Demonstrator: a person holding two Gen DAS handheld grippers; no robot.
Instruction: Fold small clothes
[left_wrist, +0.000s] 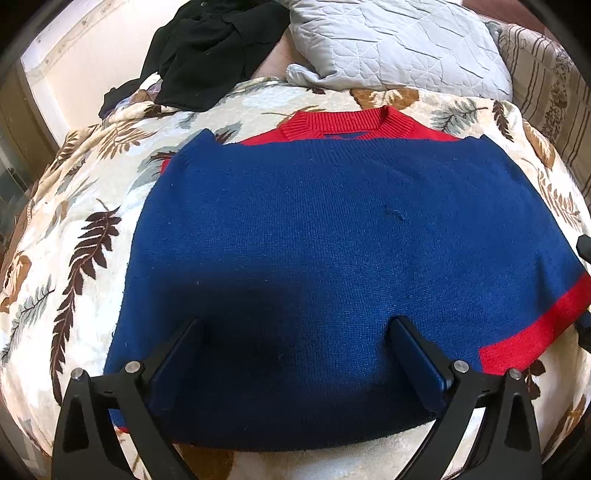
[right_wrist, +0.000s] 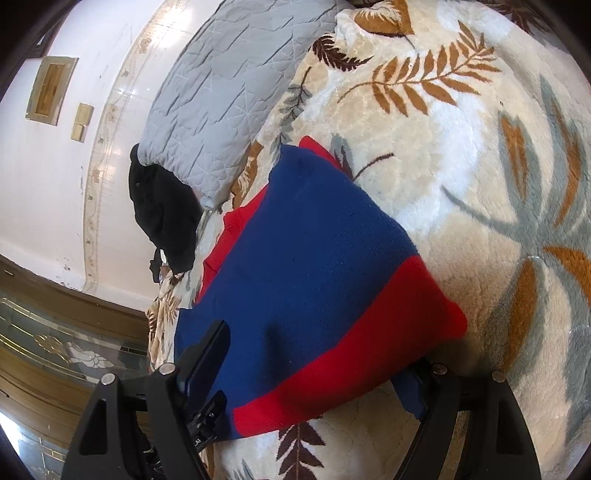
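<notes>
Left claw (left_wrist: 295, 354) sits nearest the lens in the left wrist view, fingers spread wide and gripping nothing, hovering over the near folded edge of the sweater (left_wrist: 332, 240); risk as I judge it: a shallow pinch takes only the top layer, so the fold slides apart on the plush blanket (left_wrist: 74, 229); sweater is blue knit, red ribbed collar at the far end, red band at the right corner, lying flat mid-bed, short of the grey pillow (left_wrist: 399, 44) and black clothes (left_wrist: 207, 48).

Right wrist view: right claw (right_wrist: 317, 369) also spread, straddling the red-banded corner without clamping; one finger seems under the cloth, so closing askew could bunch the knit.
</notes>
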